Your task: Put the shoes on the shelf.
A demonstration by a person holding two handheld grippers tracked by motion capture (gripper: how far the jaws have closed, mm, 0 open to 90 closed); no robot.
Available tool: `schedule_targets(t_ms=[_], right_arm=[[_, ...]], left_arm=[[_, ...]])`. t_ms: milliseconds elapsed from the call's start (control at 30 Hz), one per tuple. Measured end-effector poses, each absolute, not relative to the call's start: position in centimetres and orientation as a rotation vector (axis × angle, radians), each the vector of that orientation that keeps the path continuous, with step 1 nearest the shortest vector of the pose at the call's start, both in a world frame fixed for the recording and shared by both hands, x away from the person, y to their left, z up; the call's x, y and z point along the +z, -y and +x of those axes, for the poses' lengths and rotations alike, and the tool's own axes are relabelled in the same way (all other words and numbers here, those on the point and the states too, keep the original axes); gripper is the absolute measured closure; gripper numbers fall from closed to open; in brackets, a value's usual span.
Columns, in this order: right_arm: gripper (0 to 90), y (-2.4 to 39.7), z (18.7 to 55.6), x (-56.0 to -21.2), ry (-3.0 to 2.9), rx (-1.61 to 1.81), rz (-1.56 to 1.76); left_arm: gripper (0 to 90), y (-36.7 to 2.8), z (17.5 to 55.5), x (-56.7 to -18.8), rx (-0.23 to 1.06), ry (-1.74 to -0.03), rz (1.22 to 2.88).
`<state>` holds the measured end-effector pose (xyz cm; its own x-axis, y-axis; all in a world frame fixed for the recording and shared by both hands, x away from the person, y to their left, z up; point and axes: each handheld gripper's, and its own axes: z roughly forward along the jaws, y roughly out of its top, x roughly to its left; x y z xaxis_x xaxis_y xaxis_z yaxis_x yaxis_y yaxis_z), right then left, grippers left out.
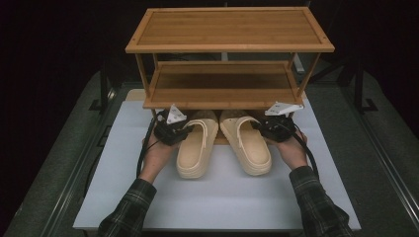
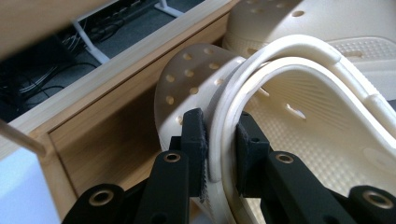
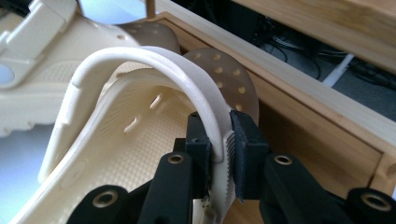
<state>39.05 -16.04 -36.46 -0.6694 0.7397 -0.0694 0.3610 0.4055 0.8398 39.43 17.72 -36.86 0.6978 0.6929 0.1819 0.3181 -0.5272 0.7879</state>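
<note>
lab-like: dark surround, floor cables (image 2: 42, 84), white table (image 1: 222, 197).

Matt cream foam clogs (image 1: 197, 145); slatted bamboo-look wood rack (image 1: 229, 29); matt white tabletop (image 1: 217, 197).

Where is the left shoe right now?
In the high view the left clog lies on the white table, toe under the wooden shoe rack, beside the right clog, clamped by the left gripper.

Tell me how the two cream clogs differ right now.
The left clog is gripped on its left rim by the left tongs; the right clog is gripped on its right rim by the right tongs. Their heels splay apart while their toes nearly meet. Both are cream, perforated, upright, toes under the wooden rack.
</note>
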Motion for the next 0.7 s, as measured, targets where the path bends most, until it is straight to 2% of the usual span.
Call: schedule_targets(t_ms=[367,700], right_arm=[[78.4,15.2,40.7,-38.2,-2.185,1.13,1.008],[78.2,14.8,41.4,-39.0,-2.153,1.091,1.031]], left_arm=[[76.7,-15.7,40.9,-38.5,0.724,-0.775,2.139],[76.3,-15.0,41.6,-39.0,0.751,-0.789,2.108]])
